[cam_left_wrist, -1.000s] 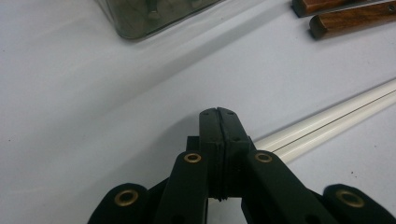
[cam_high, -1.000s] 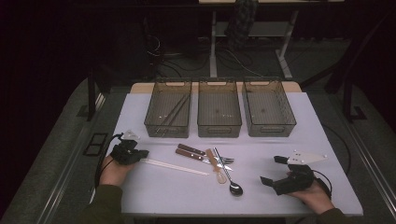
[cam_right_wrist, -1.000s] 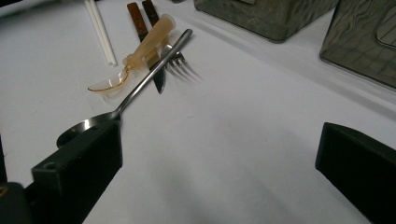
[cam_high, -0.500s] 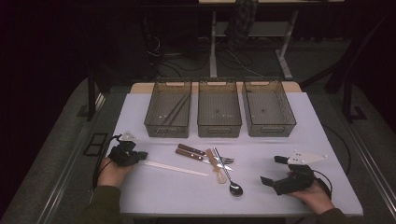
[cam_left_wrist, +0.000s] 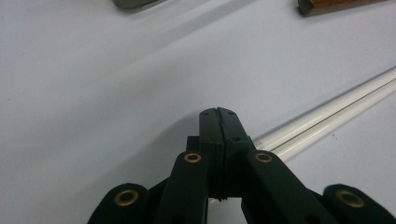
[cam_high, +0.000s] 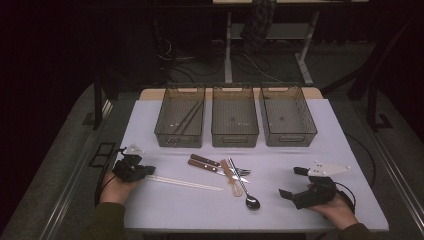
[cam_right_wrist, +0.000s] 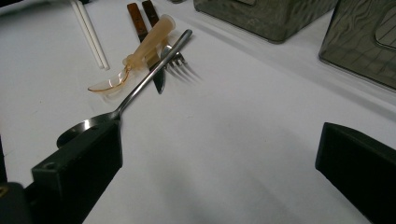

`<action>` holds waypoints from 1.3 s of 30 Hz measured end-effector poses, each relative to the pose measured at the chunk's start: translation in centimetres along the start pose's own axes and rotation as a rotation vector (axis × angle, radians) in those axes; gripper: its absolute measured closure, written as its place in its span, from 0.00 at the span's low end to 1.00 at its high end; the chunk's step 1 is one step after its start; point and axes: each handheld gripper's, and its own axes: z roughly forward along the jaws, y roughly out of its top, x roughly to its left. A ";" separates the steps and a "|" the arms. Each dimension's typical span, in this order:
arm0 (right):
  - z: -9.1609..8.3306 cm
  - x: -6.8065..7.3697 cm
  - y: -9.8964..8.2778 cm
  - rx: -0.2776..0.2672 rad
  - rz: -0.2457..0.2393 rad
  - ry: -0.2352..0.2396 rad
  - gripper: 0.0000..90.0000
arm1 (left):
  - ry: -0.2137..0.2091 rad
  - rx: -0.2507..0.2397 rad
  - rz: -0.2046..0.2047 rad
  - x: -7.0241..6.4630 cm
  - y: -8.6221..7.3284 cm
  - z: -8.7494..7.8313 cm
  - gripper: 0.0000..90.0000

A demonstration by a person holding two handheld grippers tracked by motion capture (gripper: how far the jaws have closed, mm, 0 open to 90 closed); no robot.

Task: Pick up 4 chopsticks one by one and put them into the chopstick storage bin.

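My left gripper (cam_high: 146, 171) rests on the white table at the near left, jaws shut tip to tip (cam_left_wrist: 218, 112). A pair of white chopsticks (cam_high: 185, 183) (cam_left_wrist: 327, 109) runs from under it toward the right; their end is hidden beneath the jaws, so a hold on them cannot be made out. My right gripper (cam_high: 292, 181) (cam_right_wrist: 217, 140) stands open at the near right, nothing between its jaws. Just left of it lies a metal spoon (cam_high: 245, 192) (cam_right_wrist: 140, 88), crossing a fork (cam_right_wrist: 180, 63), an amber plastic spoon (cam_high: 230, 175) (cam_right_wrist: 140, 46) and wooden-handled knives (cam_high: 205, 161).
Three grey mesh bins stand in a row at the back: left bin (cam_high: 178, 142), middle bin (cam_high: 235, 144), right bin (cam_high: 289, 142). Dark chopsticks (cam_high: 187, 120) lie in the left one. Bare tabletop (cam_high: 320, 150) spreads between the bins and my right gripper.
My left gripper has crept slightly toward the near edge. The right gripper has not moved.
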 end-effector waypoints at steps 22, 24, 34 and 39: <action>0.1 0.0 0.0 0.004 -0.002 0.000 0.01 | -0.201 -0.112 0.256 -7.8 4.0 1.1 0.61; 0.1 0.0 0.0 0.005 -0.001 0.000 0.01 | -0.233 -0.106 0.292 -9.1 4.5 1.7 0.60; 0.1 0.0 0.0 0.005 -0.001 -0.001 0.01 | -0.325 -0.052 0.431 -13.2 5.6 4.3 0.62; 0.1 0.0 0.0 0.006 -0.003 -0.001 0.01 | -0.342 -0.019 0.483 -14.3 5.6 5.1 0.73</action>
